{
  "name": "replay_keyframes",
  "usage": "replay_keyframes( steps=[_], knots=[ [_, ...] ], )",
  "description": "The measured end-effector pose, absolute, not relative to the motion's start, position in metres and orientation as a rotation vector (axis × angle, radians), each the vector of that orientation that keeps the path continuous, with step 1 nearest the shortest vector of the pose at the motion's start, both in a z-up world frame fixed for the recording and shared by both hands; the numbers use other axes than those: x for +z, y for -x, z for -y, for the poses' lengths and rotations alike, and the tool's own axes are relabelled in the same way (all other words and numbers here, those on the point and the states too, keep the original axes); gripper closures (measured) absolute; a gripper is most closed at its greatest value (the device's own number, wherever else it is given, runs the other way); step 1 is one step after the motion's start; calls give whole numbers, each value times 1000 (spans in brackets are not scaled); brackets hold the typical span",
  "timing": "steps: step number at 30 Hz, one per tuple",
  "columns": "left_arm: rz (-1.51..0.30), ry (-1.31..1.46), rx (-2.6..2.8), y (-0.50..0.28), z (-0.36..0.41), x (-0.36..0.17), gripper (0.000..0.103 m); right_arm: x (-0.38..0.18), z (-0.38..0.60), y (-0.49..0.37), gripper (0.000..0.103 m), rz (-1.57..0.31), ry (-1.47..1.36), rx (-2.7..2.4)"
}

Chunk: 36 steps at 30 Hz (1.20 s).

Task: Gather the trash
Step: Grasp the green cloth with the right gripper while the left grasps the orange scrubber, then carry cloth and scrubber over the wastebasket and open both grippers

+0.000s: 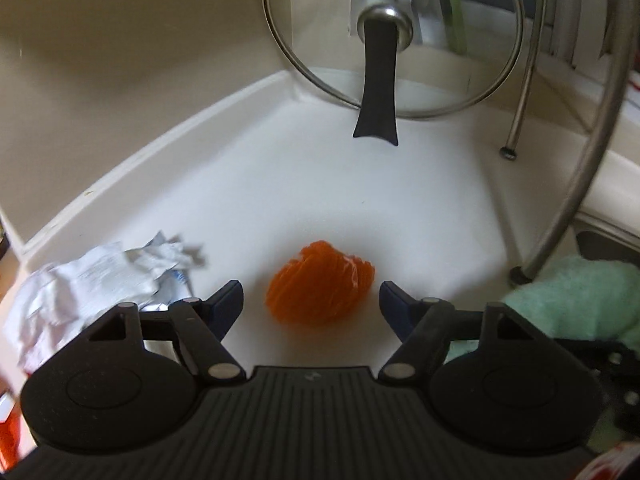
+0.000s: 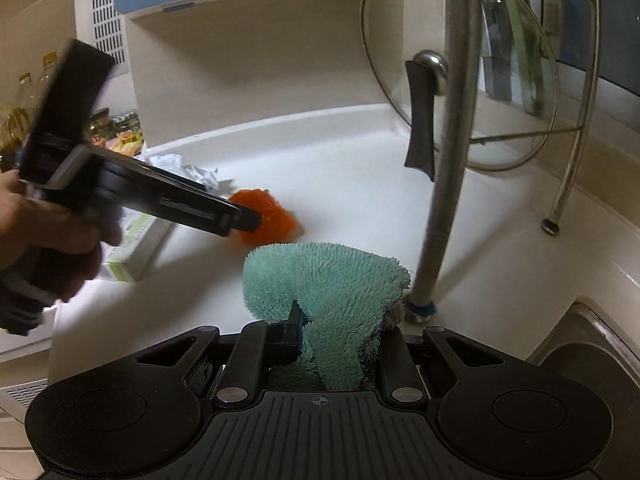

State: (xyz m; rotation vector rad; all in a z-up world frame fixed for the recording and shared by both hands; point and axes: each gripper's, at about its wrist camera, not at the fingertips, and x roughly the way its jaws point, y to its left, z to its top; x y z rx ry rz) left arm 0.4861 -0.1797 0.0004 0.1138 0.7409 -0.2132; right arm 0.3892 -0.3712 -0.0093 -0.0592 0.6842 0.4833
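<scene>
— Two grippers: where's the trash?
— In the left wrist view the orange net (image 1: 320, 283) lies on the white counter (image 1: 320, 184) between the left gripper (image 1: 311, 300) fingers, jaws spread, untouched. Crumpled paper (image 1: 96, 284) sits at lower left.
— And the right gripper (image 2: 340, 332)?
— Clenched on a green cloth (image 2: 332, 280), low centre in its own view.
— Surroundings?
— Glass lid (image 1: 392, 36) leaning at upper right, rack legs (image 1: 516, 120) beside it, sink (image 2: 580, 352) at lower right.

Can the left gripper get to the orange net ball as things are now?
Probably yes: the left gripper is open, and the orange net ball lies on the counter just ahead of it with nothing between.
</scene>
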Motion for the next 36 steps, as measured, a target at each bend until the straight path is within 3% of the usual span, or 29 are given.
replay_keyframes(
  steps=[3,5,8,19,36],
  knots=[
    [-755,-130,-206,-497,185,-7,39,-12,373,-396,87,-685,52,481],
    [-764,-148,-208,-501,187,-10,55,-14,375,-397,87,-688,49,478],
    [-755,-158,-203,-494,187,-7,63,-17,376,-398,87,-695,44,476],
    [-667,-30,-172,-416,154,36,64,1,361,-381,87,-670,44,511],
    [-577,142,25,-215,52,66,65,57,282,-280,87,-522,130,699]
  ],
)
